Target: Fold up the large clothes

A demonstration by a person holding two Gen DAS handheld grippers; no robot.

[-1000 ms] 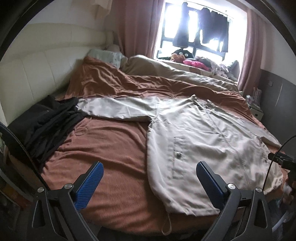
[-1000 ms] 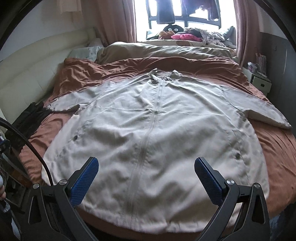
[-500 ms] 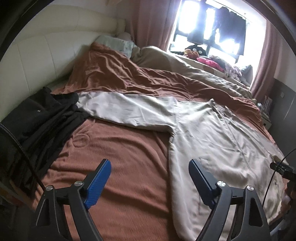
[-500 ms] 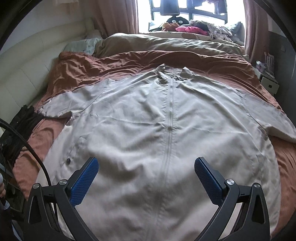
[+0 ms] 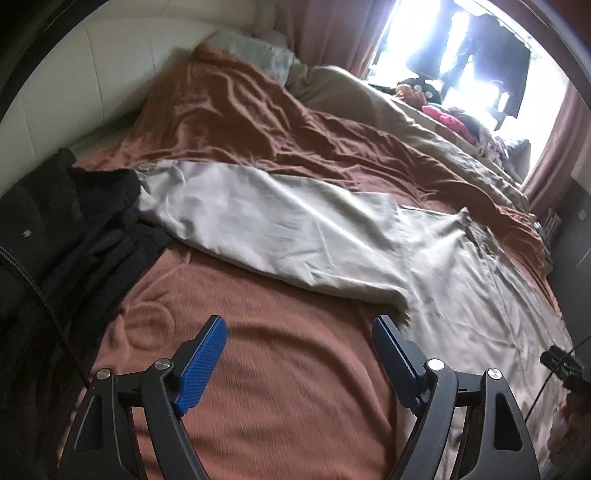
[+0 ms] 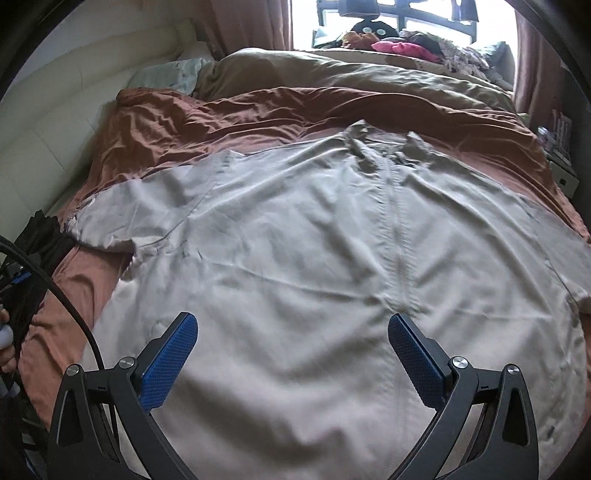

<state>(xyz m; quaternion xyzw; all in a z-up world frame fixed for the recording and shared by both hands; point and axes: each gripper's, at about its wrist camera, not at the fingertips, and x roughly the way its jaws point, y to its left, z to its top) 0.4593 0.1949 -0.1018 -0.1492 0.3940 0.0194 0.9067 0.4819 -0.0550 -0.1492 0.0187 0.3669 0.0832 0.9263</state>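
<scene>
Grippers: left hand-held gripper (image 5: 295, 349) hangs spread wide and holding nothing, over bare rust-brown blanket (image 5: 280, 387) near the bed's front edge; right hand-held gripper (image 6: 291, 349) is spread just as wide and empty, above the lower body of the garment.
Garment: big pale beige jacket (image 6: 314, 258) lies flat, front up, zip line running away from the front edge toward the collar (image 6: 384, 142); it fills the middle of the bed.
Left sleeve: sleeve (image 5: 266, 221) stretches sideways toward the bed's left edge, its cuff touching a heap of dark clothes (image 5: 74, 229).
Right sleeve: other sleeve (image 6: 554, 229) runs off toward the right edge, only partly in the right wrist view.
Step in hand: looks like the very start, jacket spread and smoothed, no fold made yet, both tools on approach.
Next move: my call is the left tool goes for that outstretched sleeve, pinching near the cuff or the underarm seam (image 5: 400, 302) and carrying it across the chest; thin slippery-looking cloth, so a low pinch catching one layer cleanly.
Watch out: cuff sits against the dark heap, which could snag and drag along.
Far end: tan duvet (image 6: 351, 77) bunched along the far edge, window (image 6: 399, 14) beyond.
</scene>
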